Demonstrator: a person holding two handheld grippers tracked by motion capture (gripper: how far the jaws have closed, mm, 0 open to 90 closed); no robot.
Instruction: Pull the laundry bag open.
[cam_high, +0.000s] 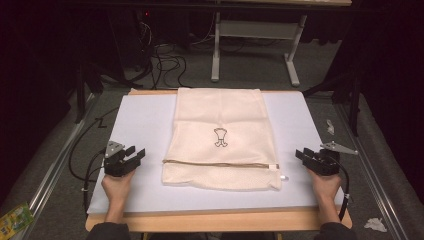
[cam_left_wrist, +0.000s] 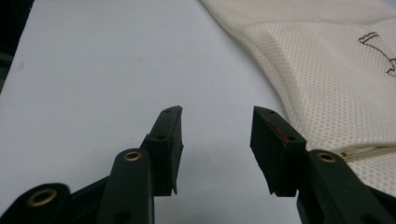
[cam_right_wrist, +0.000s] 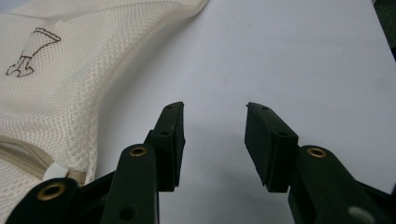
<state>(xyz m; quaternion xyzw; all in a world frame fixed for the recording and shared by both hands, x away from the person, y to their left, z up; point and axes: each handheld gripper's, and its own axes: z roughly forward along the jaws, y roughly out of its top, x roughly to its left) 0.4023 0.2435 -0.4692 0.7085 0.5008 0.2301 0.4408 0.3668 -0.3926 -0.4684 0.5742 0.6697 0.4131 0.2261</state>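
I'm holding two grippers, left gripper (cam_high: 134, 155) and right gripper (cam_high: 303, 154) both gaping wide and empty, flanking one mesh bag (cam_high: 220, 137), one small outline logo (cam_high: 220, 137), no readable writing

The left tongs (cam_left_wrist: 215, 140) rise from the bottom edge with both black jaws spread apart and nothing between them. Each jaw carries a flat inner pad with a thin reddish line along its upper edge, and brass-coloured rivets mark the linkage arms behind the pads. Below and beyond the jaws lies the pale, plain surface of the counter (cam_left_wrist: 107, 70). A cream mesh bag (cam_left_wrist: 322, 60) lies flat on the counter, occupying the upper right. Its near edge runs diagonally down towards the right-hand jaw and passes just behind it; contact cannot be determined. A dark outline drawing (cam_left_wrist: 380, 51) is printed on the mesh at the right edge. A zipper band (cam_left_wrist: 369, 151) runs along the bag just beside the right-hand jaw.
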